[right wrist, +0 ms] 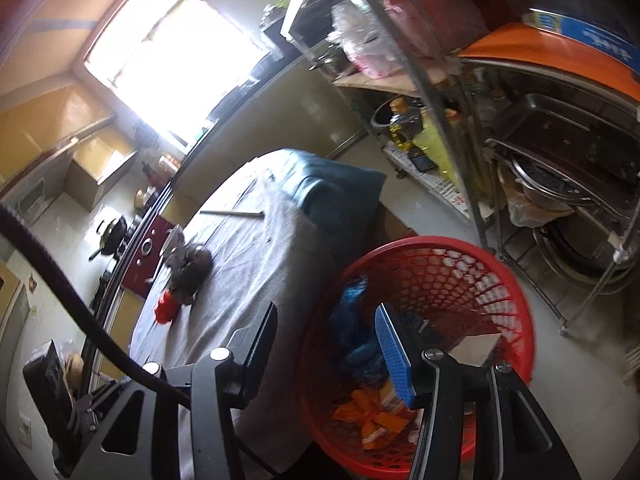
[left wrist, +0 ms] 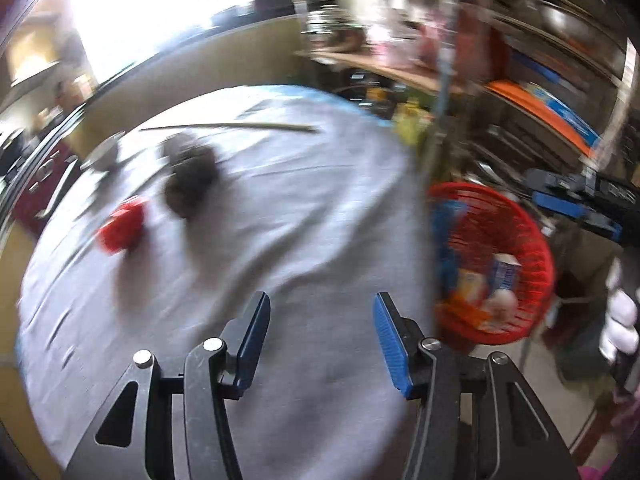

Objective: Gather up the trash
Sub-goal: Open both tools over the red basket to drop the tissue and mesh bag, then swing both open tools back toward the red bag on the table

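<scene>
Trash is still to be seen on the table (left wrist: 280,208), which is covered by a wrinkled grey cloth: toward its left side a red crumpled piece (left wrist: 122,226) lies just beside a dark brownish clump (left wrist: 190,184) (its nature cannot be told through the motion blur), and a thin stick (left wrist: 240,126) lies farther back. Both grippers are empty. The left gripper (left wrist: 320,340) is held above the cloth with its jaws spread wide and nothing between them; the right gripper (right wrist: 326,348) is likewise wide open and is poised over the near rim of the red basket (right wrist: 516,280). The basket stands on the floor just beside the table's right edge, and wrappers in blue, orange and white are already gathered inside it, so part of the collecting is judged done, while the pieces on the cloth are left. To the left of the table a counter with a dark pan (right wrist: 112,234) is seen under a bright window (right wrist: 168,56); to the right, metal shelving (right wrist: 540,140) is crowded with trays, pots and boxes.
</scene>
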A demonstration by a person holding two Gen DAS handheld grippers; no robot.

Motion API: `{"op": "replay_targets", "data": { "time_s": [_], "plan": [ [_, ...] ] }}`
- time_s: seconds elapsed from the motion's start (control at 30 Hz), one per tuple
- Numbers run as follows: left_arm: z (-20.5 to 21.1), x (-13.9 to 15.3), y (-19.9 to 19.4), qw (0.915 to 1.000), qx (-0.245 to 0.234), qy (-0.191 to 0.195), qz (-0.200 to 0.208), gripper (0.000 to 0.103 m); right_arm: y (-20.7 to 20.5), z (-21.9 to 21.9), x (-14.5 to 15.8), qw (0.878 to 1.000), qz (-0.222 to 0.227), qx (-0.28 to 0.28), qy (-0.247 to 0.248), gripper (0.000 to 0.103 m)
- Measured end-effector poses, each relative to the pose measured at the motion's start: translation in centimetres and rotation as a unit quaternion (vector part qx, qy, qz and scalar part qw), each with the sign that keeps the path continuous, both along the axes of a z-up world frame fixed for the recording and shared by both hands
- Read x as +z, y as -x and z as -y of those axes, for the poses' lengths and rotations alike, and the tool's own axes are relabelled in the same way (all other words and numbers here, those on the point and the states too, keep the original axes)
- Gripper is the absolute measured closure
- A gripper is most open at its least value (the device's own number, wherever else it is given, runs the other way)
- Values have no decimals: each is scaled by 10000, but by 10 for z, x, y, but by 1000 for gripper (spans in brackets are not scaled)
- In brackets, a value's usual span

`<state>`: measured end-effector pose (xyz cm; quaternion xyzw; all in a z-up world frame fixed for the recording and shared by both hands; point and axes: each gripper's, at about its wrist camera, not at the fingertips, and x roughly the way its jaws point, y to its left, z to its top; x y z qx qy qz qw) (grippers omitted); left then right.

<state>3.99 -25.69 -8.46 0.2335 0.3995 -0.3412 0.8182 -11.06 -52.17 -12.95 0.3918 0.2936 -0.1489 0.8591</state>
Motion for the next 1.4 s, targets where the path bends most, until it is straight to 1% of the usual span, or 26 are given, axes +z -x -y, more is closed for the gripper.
{"op": "replay_targets", "data": {
  "time_s": [0.1,0.23,0.33,0.53,0.67,0.87,1.03,1.4],
  "plan": [
    [-28,7,-19,9984,554,70,120,49,-16,-20,6,9996,-28,269,106,48],
    [-66,15,-38,9936,1075,199,283,49,-39,-50,15,9974,-57,665,284,48],
    [-87,19,-46,9898,1344,276,397,48,-59,-78,22,9941,-112,976,454,48],
    [-132,26,-61,9817,1785,452,487,48,-94,-129,31,9856,-226,1519,709,48],
    [-153,27,-70,9772,1995,546,475,48,-114,-161,36,9787,-303,1836,862,48],
    [-171,24,-81,9717,2229,647,444,48,-132,-193,40,9709,-394,2133,1012,48],
    [-179,19,-88,9688,2359,653,400,48,-146,-203,41,9676,-431,2262,1032,48],
    [-193,7,-102,9650,2537,605,268,48,-173,-227,30,9592,-551,2587,1002,48]
  ]
}}
